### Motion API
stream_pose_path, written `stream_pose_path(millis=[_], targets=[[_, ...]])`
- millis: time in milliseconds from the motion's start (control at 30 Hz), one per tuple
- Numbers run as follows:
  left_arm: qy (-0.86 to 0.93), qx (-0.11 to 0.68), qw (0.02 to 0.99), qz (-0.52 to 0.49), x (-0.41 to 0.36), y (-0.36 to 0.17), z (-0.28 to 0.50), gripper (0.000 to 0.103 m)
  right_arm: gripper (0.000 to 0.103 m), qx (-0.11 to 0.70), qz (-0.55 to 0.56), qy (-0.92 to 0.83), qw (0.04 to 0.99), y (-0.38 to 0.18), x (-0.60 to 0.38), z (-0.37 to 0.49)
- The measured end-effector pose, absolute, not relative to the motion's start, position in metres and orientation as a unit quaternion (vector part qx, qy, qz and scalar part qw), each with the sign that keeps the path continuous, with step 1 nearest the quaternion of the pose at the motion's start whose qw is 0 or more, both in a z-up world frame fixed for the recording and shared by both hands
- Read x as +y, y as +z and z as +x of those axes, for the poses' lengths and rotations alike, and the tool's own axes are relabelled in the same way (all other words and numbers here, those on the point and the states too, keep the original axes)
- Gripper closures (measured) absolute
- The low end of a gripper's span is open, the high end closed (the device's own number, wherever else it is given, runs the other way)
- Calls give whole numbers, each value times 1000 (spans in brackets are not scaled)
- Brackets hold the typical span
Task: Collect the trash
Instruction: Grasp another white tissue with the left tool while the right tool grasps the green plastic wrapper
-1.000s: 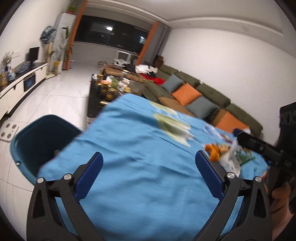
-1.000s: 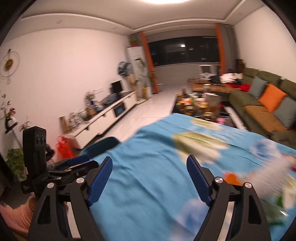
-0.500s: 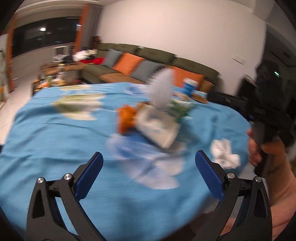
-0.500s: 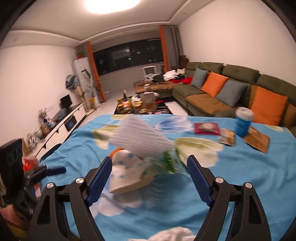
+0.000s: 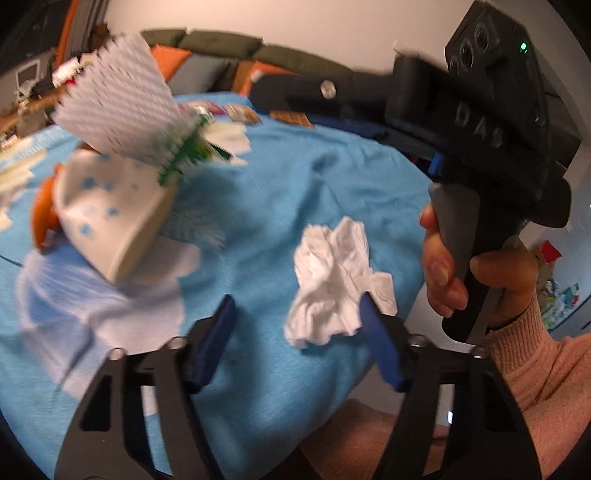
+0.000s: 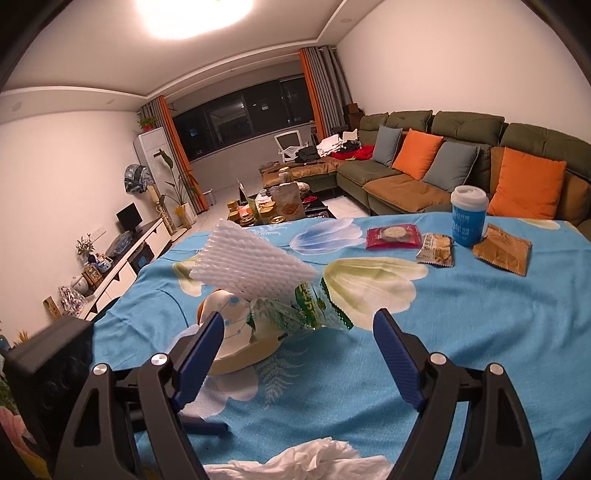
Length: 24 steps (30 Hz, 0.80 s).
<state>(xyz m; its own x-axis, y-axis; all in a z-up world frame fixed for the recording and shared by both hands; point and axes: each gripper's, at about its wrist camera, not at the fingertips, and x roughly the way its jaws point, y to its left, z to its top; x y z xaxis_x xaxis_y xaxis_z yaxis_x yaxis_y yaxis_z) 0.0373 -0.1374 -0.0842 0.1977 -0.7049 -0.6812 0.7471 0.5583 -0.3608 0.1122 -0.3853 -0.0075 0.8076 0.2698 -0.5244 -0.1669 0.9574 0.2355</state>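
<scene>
Left wrist view: a crumpled tissue (image 5: 334,286), judged light and soft, lies at one o'clock before the wide-spread left gripper (image 5: 295,338); best pinched mid-wad. Right gripper (image 6: 297,356) is likewise held wide, empty.

Raised letters "DAS" on the right hand-held gripper (image 5: 476,125) body

Bright ceiling lamp (image 6: 192,14) glares; left view motion-blurred, edges fisheye-bent.

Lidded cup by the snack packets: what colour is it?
The lidded cup is blue with a white lid, clearest in the right wrist view.
</scene>
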Motion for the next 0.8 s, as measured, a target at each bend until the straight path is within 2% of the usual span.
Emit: stream_pose_path(millis=[67, 133, 200, 300, 433, 800], targets=[[-468, 431, 771, 24, -142, -88, 37, 49, 23, 291, 92, 119, 945, -11, -385, 114], [-470, 432, 769, 24, -141, -87, 38, 59, 23, 295, 95, 124, 943, -15, -384, 116], [-476, 441, 761, 17, -141, -89, 39, 80, 25, 300, 95, 129, 940, -17, -380, 119], [-470, 447, 761, 13, -139, -91, 42, 93, 33, 306, 91, 140, 937, -20, -374, 124], [-471, 443, 763, -2, -127, -87, 42, 96, 41, 317, 83, 153, 932, -22, -362, 132], [-442, 420, 792, -22, -77, -73, 38, 97, 62, 333, 77, 166, 925, -27, -341, 150]])
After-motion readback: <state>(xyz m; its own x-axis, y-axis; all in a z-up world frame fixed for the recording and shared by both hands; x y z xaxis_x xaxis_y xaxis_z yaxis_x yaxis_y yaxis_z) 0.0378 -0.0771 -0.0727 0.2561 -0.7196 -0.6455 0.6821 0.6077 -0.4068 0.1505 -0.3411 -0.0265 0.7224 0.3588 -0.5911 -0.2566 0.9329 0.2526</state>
